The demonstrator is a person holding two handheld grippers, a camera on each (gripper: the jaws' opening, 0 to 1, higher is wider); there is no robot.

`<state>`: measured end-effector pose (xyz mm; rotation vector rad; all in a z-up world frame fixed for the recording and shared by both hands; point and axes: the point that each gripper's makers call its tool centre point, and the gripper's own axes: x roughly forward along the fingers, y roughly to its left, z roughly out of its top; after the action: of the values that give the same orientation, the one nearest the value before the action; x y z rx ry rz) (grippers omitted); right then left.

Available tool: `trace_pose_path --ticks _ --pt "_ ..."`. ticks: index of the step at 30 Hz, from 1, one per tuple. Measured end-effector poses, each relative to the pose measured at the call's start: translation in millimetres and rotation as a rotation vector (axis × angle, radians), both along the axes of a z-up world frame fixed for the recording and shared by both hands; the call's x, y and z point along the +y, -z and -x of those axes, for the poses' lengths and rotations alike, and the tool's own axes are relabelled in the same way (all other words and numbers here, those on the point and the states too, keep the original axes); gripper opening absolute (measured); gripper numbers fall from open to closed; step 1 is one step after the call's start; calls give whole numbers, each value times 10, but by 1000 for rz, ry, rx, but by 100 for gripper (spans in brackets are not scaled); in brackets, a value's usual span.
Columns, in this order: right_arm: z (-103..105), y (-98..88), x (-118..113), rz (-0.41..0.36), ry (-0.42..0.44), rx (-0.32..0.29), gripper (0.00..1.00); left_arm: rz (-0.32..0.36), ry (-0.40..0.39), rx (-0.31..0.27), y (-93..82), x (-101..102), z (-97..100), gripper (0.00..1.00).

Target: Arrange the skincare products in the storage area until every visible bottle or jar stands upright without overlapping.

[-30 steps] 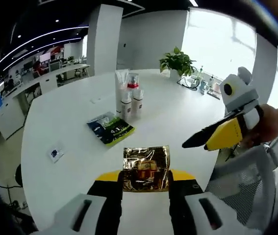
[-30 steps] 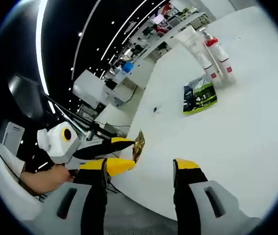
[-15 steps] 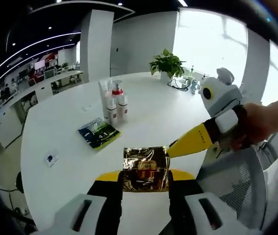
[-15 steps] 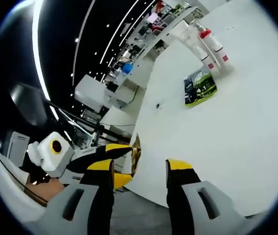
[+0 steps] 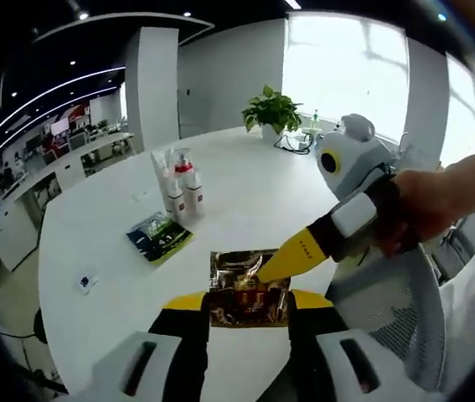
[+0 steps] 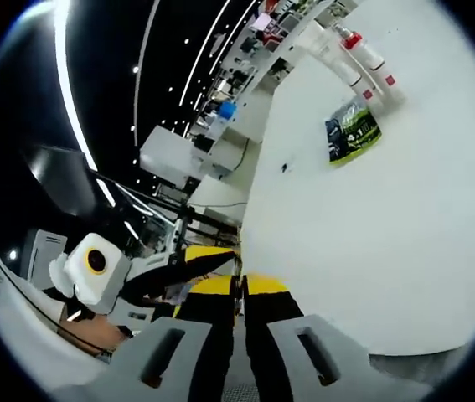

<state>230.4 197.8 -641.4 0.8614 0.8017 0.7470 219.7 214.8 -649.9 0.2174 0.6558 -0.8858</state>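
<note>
A gold foil sachet [image 5: 239,289] is pinched upright between the jaws of my left gripper [image 5: 250,300], just above the near edge of the white round table [image 5: 245,188]. My right gripper [image 5: 264,272] reaches in from the right, its yellow jaws closed on the sachet's upper right part. In the right gripper view my right gripper [image 6: 239,286] has its jaws almost together on the thin sachet edge, with the left gripper [image 6: 203,258] beside it. A cluster of white bottles [image 5: 178,186] stands upright at mid-table, one with a red collar; these bottles [image 6: 356,60] appear again at top right.
A green packet [image 5: 159,235] lies flat near the bottles, and this green packet [image 6: 353,130] lies below the bottles there. A small card [image 5: 86,279] sits by the left rim. A potted plant [image 5: 272,109] stands at the far side. A mesh chair [image 5: 388,314] is at my right.
My right gripper came in from the right and shut on the gold sachet that the left gripper holds. Its jaws, wide apart a second ago, are now nearly together.
</note>
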Motion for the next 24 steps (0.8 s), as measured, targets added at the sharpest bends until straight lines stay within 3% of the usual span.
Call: trace_pose_path --ticks 6,10,16,22,24 --pt "83 -36 -7 -7 -15 -3 1 36 18 16 -15 -14 70 40" --pt "116 -31 -36 -6 -24 -7 0 106 22 58 -38 -35 115 40" --pt "161 -23 -79 -24 -32 3 0 190 -41 121 -13 68 116 39" --pt "212 -65 -59 -55 -65 4 0 425 -164 300 -41 103 130 38" --pt "221 -105 -47 -73 -79 -2 0 463 -174 336 -49 95 146 35"
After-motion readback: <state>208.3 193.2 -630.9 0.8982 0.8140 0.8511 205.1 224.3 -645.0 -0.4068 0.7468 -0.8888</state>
